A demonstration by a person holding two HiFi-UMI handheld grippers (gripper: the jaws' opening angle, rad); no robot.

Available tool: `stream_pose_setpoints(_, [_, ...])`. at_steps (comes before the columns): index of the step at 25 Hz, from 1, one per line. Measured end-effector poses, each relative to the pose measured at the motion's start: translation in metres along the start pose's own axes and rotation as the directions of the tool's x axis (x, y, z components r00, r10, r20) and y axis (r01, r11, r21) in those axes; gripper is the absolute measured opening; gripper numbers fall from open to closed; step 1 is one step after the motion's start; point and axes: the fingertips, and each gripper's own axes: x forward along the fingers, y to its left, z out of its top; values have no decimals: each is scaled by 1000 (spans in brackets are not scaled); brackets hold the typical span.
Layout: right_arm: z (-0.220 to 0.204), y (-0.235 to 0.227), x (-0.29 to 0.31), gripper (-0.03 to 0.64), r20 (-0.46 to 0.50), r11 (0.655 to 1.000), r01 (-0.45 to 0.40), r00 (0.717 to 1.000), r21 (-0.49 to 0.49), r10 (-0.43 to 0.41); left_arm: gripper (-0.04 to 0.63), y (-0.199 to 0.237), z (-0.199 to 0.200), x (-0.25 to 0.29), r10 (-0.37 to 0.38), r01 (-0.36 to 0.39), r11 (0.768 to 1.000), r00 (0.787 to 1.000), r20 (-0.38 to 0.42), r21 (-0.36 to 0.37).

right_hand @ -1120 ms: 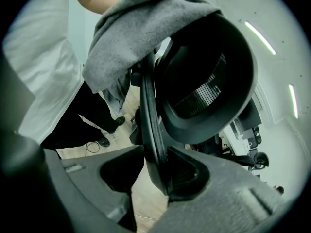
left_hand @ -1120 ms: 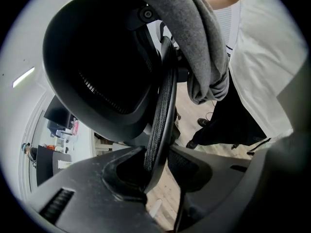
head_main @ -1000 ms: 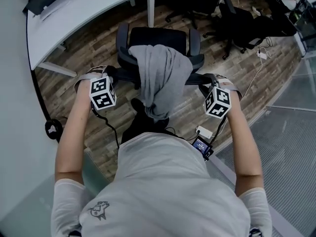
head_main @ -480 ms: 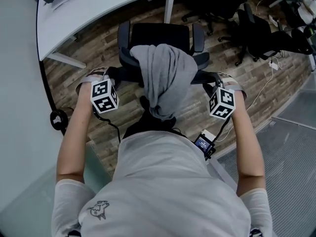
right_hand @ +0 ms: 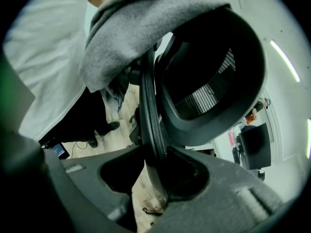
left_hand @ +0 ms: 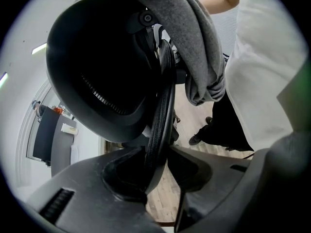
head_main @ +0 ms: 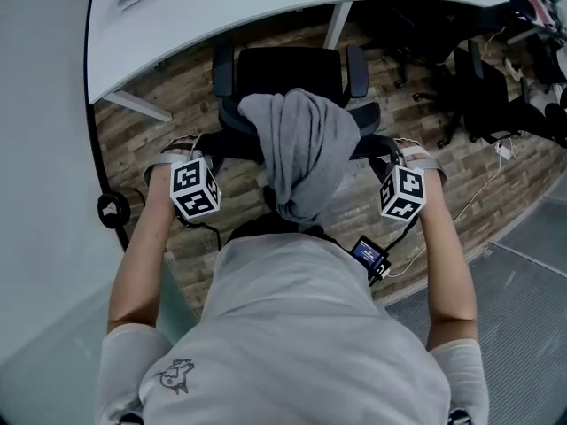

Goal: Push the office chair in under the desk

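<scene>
Left gripper and right gripper both clenched on office chair backrest rim. Grey garment draped over backrest. Seat near desk front edge.

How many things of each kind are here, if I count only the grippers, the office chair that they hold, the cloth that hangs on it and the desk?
2 grippers: left gripper, right gripper
1 office chair
1 grey cloth
1 white desk
Total: 5
</scene>
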Motion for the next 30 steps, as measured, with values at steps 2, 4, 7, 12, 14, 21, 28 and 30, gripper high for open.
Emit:
stream_pose_setpoints(2, [10, -15, 10, 144, 5, 1000, -2, 1000, -15, 2, 141, 10, -11, 2, 7, -7, 1000, 1000, -10, -20])
stream_pose_setpoints(4, [20, -30, 20, 144, 5, 1000, -9, 1000, -28, 9, 141, 20, -21, 4, 14, -14, 999, 1000, -18, -38])
stream_pose_setpoints(7, [38, -50, 35, 146, 10, 999, -13, 1000, -42, 14, 141, 35, -39, 6, 20, -22, 998, 999, -29, -63])
stream_pose_setpoints(12, [63, -80, 54, 147, 22, 997, -28, 999, -70, 30, 141, 57, -63, 8, 37, -41, 994, 998, -41, -103])
stream_pose_setpoints(14, [70, -92, 61, 147, 29, 996, -38, 999, -82, 41, 141, 66, -70, 9, 35, -40, 992, 998, -51, -118])
stream_pose_setpoints(21, [92, -128, 83, 147, 57, 992, -45, 997, -121, 52, 143, 93, -89, 14, 51, -63, 986, 995, -82, -157])
stream_pose_setpoints(28, [113, -166, 108, 147, 75, 986, -52, 995, -160, 65, 146, 120, -107, 21, 63, -85, 973, 992, -112, -213])
stream_pose_setpoints(30, [116, -176, 113, 148, 84, 984, -52, 994, -169, 67, 146, 127, -109, 23, 61, -89, 969, 990, -127, -228])
